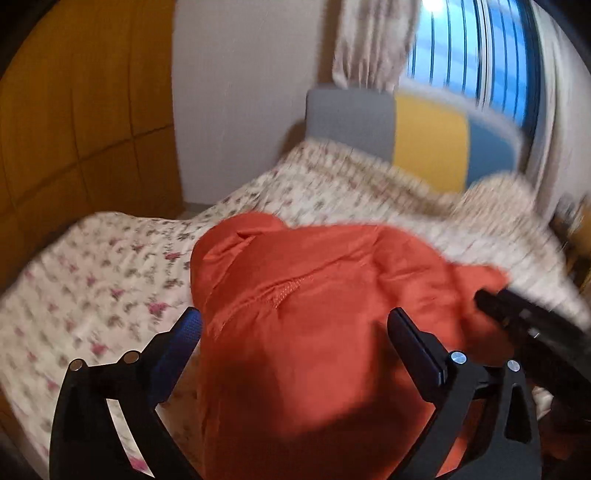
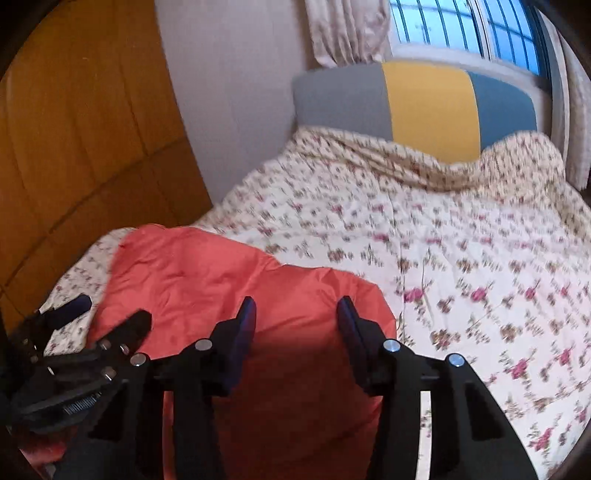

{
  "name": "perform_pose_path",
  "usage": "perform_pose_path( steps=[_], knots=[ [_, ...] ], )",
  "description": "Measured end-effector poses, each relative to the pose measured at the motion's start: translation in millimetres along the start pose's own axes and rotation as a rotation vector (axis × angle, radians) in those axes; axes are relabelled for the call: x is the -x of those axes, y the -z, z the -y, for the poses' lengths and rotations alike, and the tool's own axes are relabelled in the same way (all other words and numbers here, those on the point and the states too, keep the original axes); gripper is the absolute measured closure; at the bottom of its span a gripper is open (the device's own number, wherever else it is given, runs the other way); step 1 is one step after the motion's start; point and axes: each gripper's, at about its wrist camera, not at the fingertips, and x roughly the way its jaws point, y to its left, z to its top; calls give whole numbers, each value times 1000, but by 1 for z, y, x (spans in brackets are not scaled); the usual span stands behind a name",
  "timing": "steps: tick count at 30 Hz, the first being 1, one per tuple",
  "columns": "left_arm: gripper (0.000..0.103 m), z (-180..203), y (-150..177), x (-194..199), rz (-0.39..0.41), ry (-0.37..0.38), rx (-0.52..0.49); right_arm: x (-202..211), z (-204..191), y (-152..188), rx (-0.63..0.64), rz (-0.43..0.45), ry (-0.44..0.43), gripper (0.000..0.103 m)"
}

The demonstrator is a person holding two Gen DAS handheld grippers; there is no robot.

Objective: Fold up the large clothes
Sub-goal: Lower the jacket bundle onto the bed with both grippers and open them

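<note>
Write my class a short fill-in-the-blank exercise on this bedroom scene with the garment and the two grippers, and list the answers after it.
1. The garment lying on the bed is ____ in colour.
2. The bedspread has a ____ pattern.
3. The middle panel of the headboard is ____.
4. Both the left gripper and the right gripper have their jaws ____.

Answers: orange; floral; yellow; open

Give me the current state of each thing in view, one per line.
Orange garment: lying bunched and creased on the bed, not gripped.
Left gripper: open, above the garment.
Right gripper: open, above the garment.
Floral bedspread: spread over the bed, rumpled near the headboard.
Curtain: drawn aside.
</note>
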Motion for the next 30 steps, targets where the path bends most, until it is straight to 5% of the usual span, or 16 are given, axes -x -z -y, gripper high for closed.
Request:
perform_pose_path(
  steps=[3,11,18,23,27,30],
  knots=[
    [3,1,7,-33,-67,7,-7,-25,1,12,4,-77,2,57],
    [3,-9,20,-67,-85,57,51,-54,1,28,16,-88,18,57],
    [3,-3,21,-85,-94,29,36,-54,-2,36,5,-88,27,56],
    [3,2,25,-76,-64,3,5,-38,-1,45,6,-54,27,54],
    [3,4,34,-50,-32,-7,-29,-2,-3,59,21,0,49,32],
    [3,-4,51,-18,10,20,-20,24,-5,70,21,13,56,32]
  ],
)
